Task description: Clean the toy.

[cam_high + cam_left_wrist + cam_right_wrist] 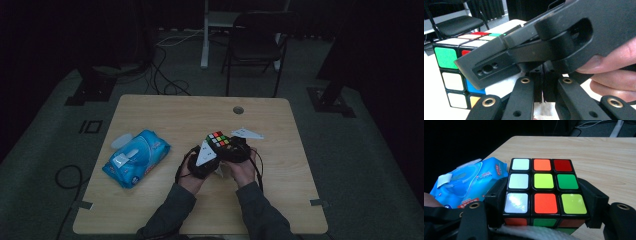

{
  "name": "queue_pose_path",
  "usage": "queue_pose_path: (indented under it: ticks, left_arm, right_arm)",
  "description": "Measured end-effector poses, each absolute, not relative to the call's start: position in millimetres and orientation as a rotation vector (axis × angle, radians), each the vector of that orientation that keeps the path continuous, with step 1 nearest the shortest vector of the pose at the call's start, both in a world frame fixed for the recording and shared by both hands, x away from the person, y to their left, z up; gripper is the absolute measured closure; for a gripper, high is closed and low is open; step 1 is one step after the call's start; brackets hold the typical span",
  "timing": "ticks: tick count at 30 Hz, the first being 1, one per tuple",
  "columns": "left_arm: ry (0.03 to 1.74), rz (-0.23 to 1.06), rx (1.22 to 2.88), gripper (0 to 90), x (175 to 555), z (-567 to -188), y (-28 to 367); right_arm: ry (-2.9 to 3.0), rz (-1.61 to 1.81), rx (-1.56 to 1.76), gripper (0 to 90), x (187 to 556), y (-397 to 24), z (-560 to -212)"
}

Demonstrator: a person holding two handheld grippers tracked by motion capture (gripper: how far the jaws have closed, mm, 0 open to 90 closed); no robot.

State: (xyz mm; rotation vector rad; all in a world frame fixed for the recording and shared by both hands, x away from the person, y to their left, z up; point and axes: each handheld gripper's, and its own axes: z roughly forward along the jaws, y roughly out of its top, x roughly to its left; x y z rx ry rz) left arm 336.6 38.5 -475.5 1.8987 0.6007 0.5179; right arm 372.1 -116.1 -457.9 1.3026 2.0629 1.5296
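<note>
Tools first: our right tool [544, 220] has its jaws clamped on both sides of the cube [543, 185], holding it just above the tabletop [599, 152]. Our left tool [541, 97] sits pinched shut on a white cloth [504, 86], touching the cube. We judge that wiping too hard could twist the cube out of the clamp. The cube is scrambled, glossy. The wipes pack [466, 182] lies left of the cube.

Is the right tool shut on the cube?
Shut on it: the right tool has a jaw pressed against each side of the cube.
</note>
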Motion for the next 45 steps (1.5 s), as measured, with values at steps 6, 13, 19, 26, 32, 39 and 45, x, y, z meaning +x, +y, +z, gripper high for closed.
queue_pose_path:
  ticks: [6,13,19,26,32,39,45]
  left_arm:
    - [0.61,0.508,1.922,88.4,339,-483,37]
    - [0.616,0.501,1.935,88.9,341,-487,38]
    - [0.626,0.495,1.94,89.4,342,-490,40]
    - [0.63,0.485,1.918,89.6,340,-486,40]
    - [0.61,0.501,1.896,89.5,336,-477,40]
    - [0.61,0.503,1.912,89.7,337,-481,41]
    - [0.616,0.507,1.934,89.7,339,-488,42]
  right_arm:
    - [2.058,1.526,1.291,33.9,371,-116,-456]
    - [2.047,1.538,1.296,33.9,371,-117,-455]
    - [2.039,1.55,1.296,33.9,370,-119,-452]
    - [2.049,1.545,1.298,33.9,371,-120,-454]
    - [2.06,1.543,1.306,33.9,372,-120,-457]
    - [2.048,1.554,1.305,33.9,371,-122,-453]
    - [2.04,1.561,1.308,33.9,371,-125,-451]
